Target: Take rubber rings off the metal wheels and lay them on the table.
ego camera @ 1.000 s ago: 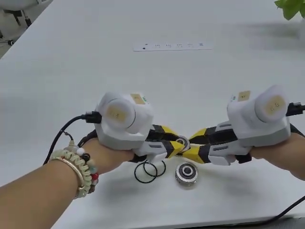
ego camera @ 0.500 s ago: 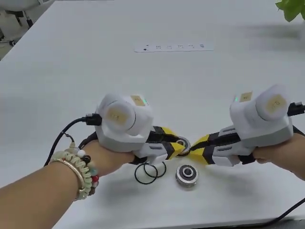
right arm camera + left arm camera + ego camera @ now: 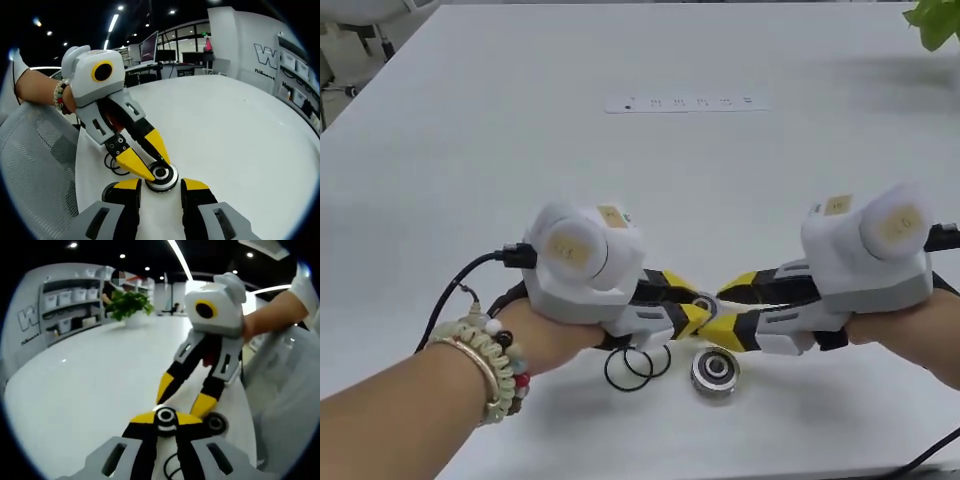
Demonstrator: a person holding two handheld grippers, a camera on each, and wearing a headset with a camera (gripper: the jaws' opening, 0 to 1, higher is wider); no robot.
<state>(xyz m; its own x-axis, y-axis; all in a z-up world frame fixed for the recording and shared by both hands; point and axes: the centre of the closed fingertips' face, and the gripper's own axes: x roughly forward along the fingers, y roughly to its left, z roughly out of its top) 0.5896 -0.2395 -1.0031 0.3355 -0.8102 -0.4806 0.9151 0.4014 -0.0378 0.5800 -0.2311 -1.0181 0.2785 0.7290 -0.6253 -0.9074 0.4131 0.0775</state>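
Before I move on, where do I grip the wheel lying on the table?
Grip the wheel across its outer rim, coming straight down: it lies flat, hub up, so only the round edge offers opposing sides. Keep the jaws off the rubber rings beside it.

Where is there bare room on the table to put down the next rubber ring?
The widest bare stretch lies between the power strip and the left gripper and right gripper. More bare table spreads to the left, beyond the cable. It is crowded below the grippers, where the rubber rings and a metal wheel lie close together.
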